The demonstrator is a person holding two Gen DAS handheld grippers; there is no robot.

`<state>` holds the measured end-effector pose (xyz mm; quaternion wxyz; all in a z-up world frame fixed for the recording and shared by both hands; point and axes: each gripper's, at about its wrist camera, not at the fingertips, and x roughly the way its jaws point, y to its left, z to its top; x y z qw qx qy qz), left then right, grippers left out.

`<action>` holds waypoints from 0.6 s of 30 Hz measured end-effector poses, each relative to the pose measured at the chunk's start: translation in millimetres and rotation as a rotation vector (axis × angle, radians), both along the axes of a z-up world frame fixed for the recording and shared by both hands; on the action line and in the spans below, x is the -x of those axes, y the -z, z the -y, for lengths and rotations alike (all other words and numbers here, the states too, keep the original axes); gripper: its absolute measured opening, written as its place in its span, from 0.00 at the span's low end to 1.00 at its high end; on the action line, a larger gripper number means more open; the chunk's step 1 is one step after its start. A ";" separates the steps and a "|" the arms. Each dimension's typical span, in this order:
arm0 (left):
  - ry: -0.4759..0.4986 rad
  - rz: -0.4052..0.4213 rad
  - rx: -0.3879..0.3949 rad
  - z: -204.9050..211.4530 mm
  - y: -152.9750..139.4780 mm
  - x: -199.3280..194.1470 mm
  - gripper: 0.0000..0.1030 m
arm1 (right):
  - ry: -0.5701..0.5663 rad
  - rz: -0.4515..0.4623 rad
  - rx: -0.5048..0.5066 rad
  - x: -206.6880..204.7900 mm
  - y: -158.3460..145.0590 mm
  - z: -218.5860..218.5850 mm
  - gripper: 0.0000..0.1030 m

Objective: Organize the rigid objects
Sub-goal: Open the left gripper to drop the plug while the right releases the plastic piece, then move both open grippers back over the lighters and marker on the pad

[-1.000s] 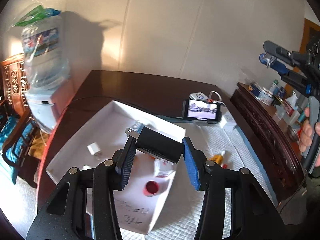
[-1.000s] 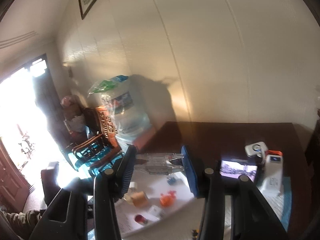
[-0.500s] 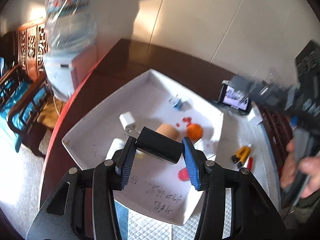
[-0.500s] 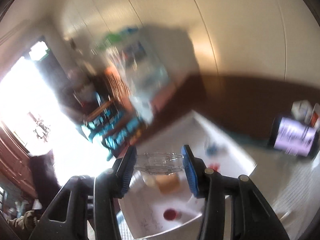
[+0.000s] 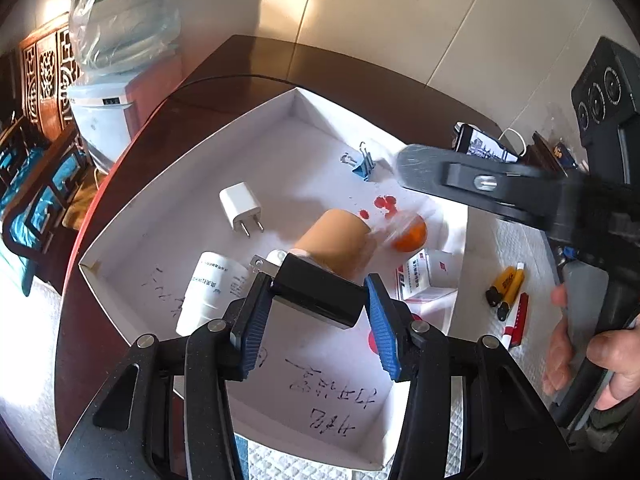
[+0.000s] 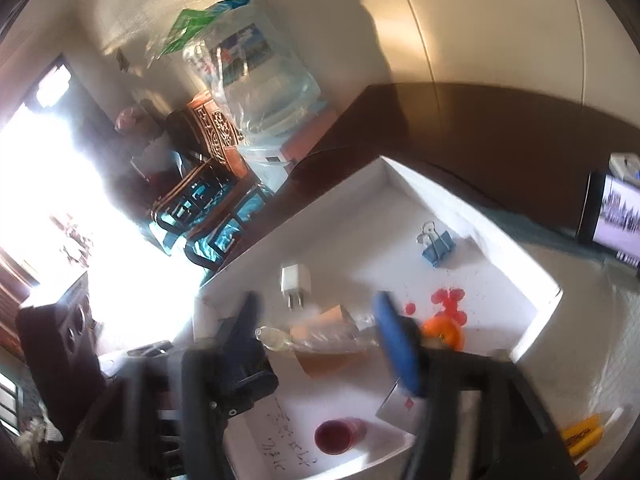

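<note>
My left gripper (image 5: pixel 316 300) is shut on a black plug adapter (image 5: pixel 320 294) and holds it over the white tray (image 5: pixel 192 168). My right gripper (image 6: pixel 316 332) is shut on a clear plastic clip (image 6: pixel 316 336), blurred, above the tray (image 6: pixel 532 276). The right gripper also shows in the left wrist view (image 5: pixel 416 168), over the tray's right side. In the tray lie a white charger (image 5: pixel 241 210), a blue binder clip (image 5: pixel 362 162), a tan cylinder (image 5: pixel 334 236), an orange ball (image 5: pixel 410 234), a white bottle (image 5: pixel 210 292) and a small box (image 5: pixel 420 276).
The tray sits on a dark wooden table (image 5: pixel 360 76). A phone (image 5: pixel 484 146) stands behind the tray. Yellow lighters (image 5: pixel 505 286) and a red pen (image 5: pixel 518 316) lie on the white cloth to the right. A water dispenser (image 5: pixel 116 60) stands left of the table.
Both grippers have come down and in over the tray with their objects still held. The right gripper has swung in over the tray's right side and is moving fast.
</note>
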<state>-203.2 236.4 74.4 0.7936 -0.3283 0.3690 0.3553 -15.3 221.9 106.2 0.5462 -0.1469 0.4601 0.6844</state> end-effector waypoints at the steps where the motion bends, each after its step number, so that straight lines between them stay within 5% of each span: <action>1: 0.000 0.001 0.005 -0.7 1.1 0.2 0.47 | 0.006 -0.026 0.012 -3.1 3.1 -0.6 0.82; 2: -0.003 0.002 0.009 -1.3 2.4 0.5 0.48 | 0.005 -0.046 0.022 -4.9 5.6 -1.0 0.82; 4: -0.016 0.010 -0.002 -1.3 1.7 2.1 0.81 | -0.006 -0.081 0.054 -5.1 11.5 -4.5 0.92; 6: -0.024 0.025 -0.025 0.8 -2.3 4.0 0.93 | -0.023 -0.103 0.064 -2.3 13.8 -4.5 1.00; 11: -0.018 0.040 -0.045 4.0 -11.6 6.1 0.95 | -0.034 -0.108 0.037 2.4 5.9 2.7 1.00; 18: 0.010 0.059 -0.061 19.7 -23.7 2.0 0.95 | 0.000 -0.242 0.049 -15.5 -4.2 15.9 1.00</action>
